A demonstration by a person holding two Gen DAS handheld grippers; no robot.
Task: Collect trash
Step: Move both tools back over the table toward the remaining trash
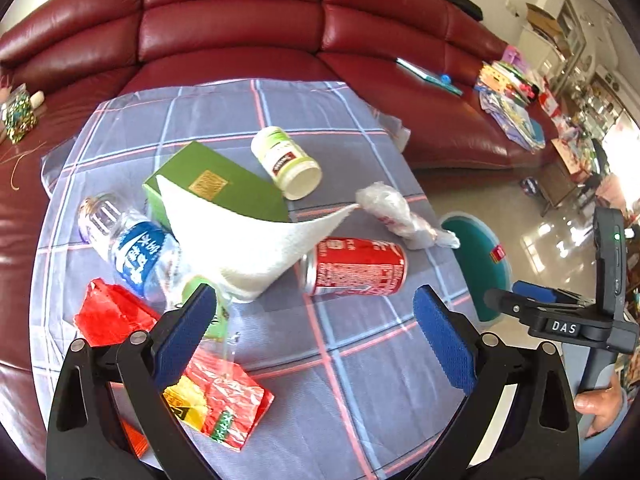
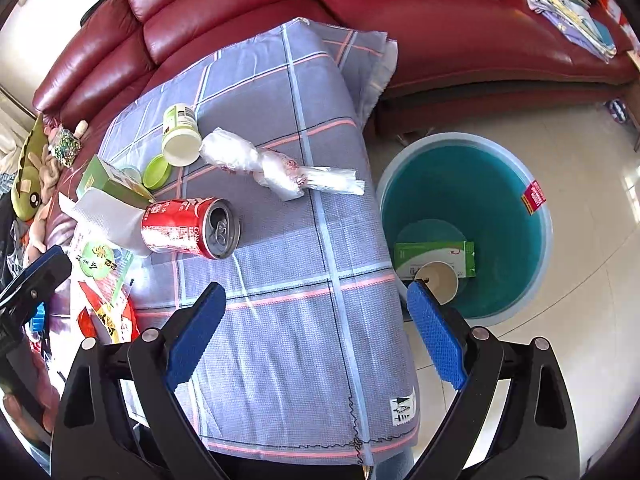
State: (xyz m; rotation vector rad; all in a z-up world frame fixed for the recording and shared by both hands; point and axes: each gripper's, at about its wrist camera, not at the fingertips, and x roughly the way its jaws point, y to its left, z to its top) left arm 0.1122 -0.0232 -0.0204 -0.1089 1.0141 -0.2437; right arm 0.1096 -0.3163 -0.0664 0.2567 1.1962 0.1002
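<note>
Trash lies on a checked cloth [image 1: 360,360] [image 2: 304,352]: a red can [image 1: 356,268] [image 2: 188,228] on its side, a white paper towel [image 1: 240,240] [image 2: 108,216], a green box [image 1: 224,184] [image 2: 108,180], a pale green jar [image 1: 286,162] [image 2: 181,134], a crumpled clear bag [image 1: 396,212] [image 2: 276,168], a water bottle [image 1: 128,240] and red wrappers [image 1: 224,396] [image 2: 108,316]. My left gripper [image 1: 316,336] is open above the cloth, just short of the can. My right gripper [image 2: 316,336] is open over the cloth's near edge. A teal bin [image 2: 464,224] [image 1: 476,264] holds a green carton [image 2: 434,258] and a paper cup [image 2: 438,280].
A red leather sofa [image 1: 240,24] [image 2: 440,40] curves behind the cloth, with books and papers [image 1: 512,100] [image 2: 568,4] on its right end. Soft toys [image 2: 32,184] lie at the left. A green lid [image 2: 157,168] sits by the jar. Tiled floor [image 2: 580,280] surrounds the bin.
</note>
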